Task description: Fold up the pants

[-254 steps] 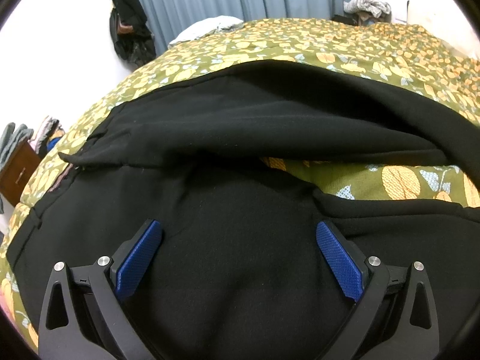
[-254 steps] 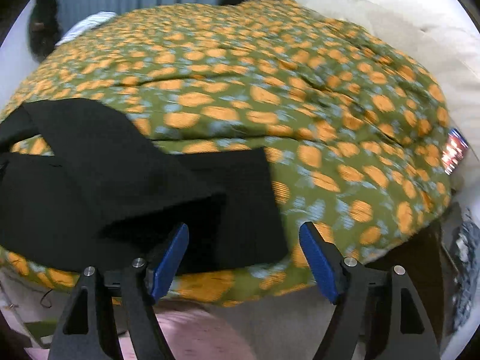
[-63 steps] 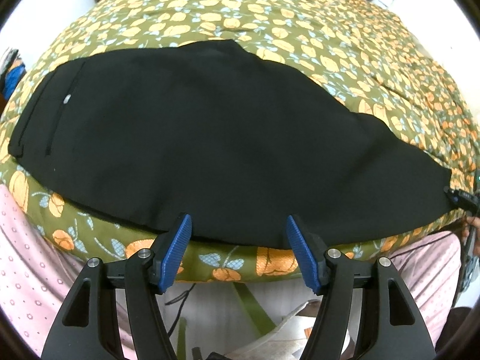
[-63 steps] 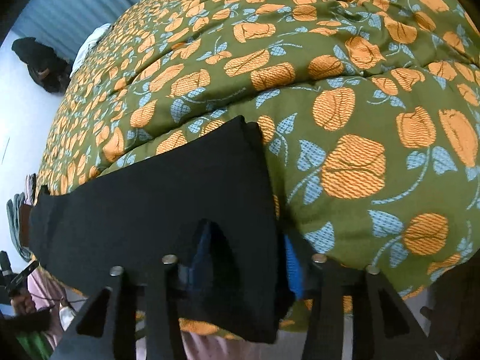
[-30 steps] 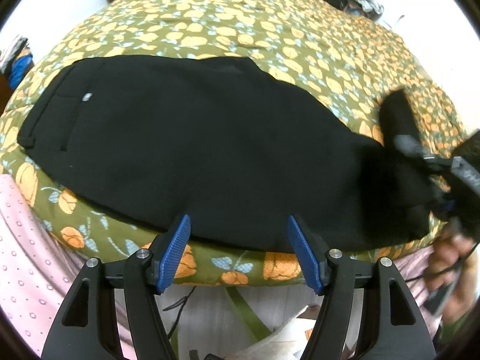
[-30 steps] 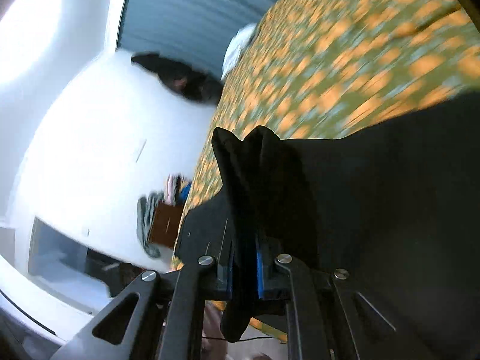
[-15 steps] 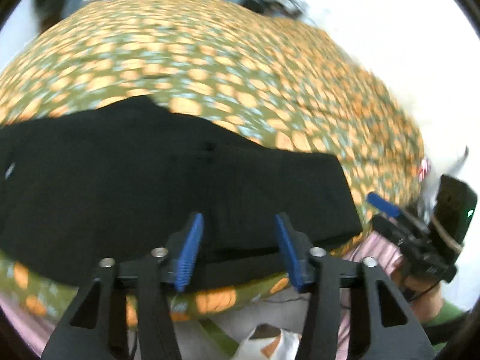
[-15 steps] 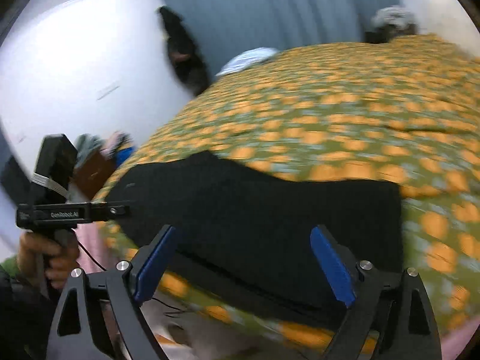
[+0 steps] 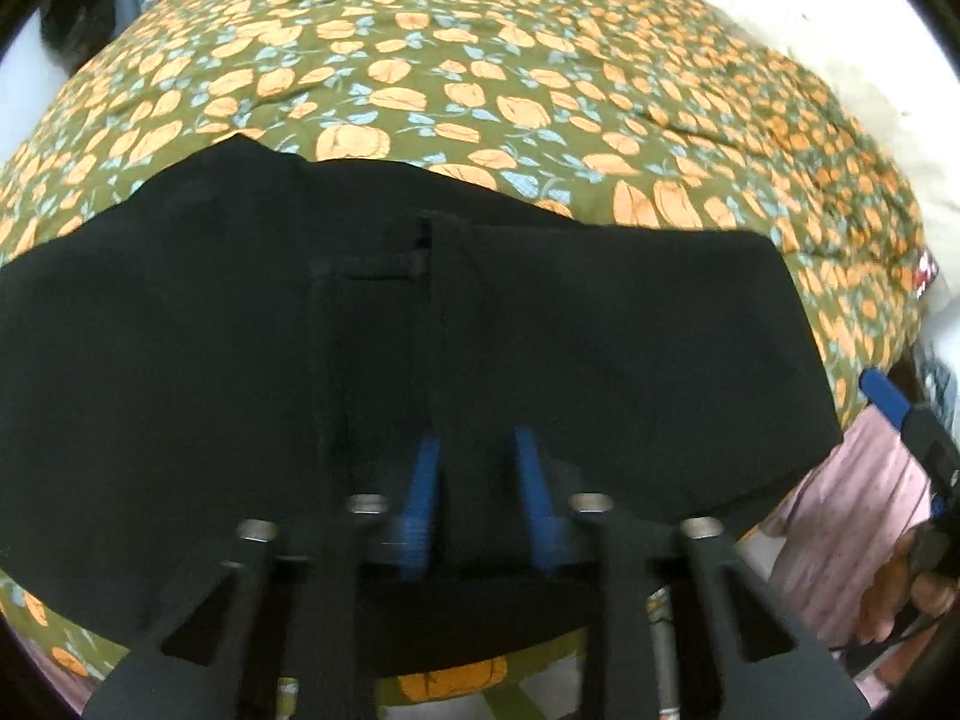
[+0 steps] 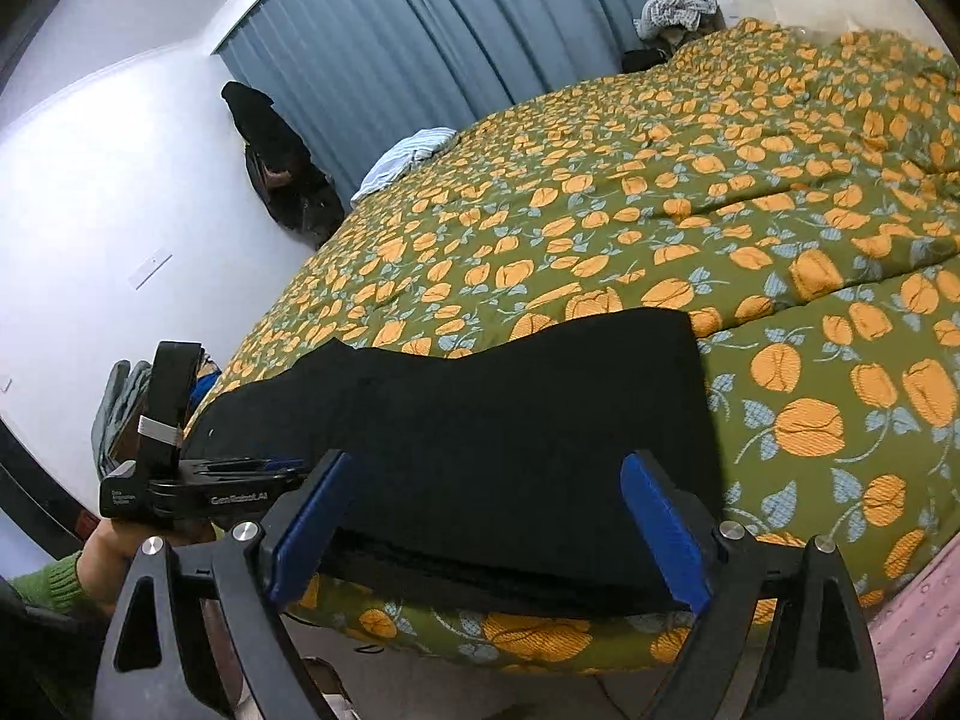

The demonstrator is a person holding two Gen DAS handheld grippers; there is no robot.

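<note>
The black pants (image 9: 600, 330) lie folded lengthwise near the front edge of the bed, also seen in the right wrist view (image 10: 510, 420). My left gripper (image 9: 474, 480) has its blue fingers close together around the near edge of the pants, shut on the cloth. My right gripper (image 10: 486, 510) is open and empty, hovering just in front of the pants' near edge. In the right wrist view the left gripper (image 10: 240, 474) sits at the pants' left part. The right gripper's blue tip (image 9: 888, 396) shows at the right edge of the left wrist view.
The bed has a green cover with orange flowers (image 10: 720, 192). Blue curtains (image 10: 456, 24) and a white wall stand behind. Dark clothes (image 10: 276, 162) hang in the corner. A light cloth (image 10: 408, 156) lies on the far bed side. Pink pyjama legs (image 9: 840, 510) stand by the bed.
My right gripper let go of the pant leg end after carrying it over and opened. My left gripper moved in and closed on the pants' near edge.
</note>
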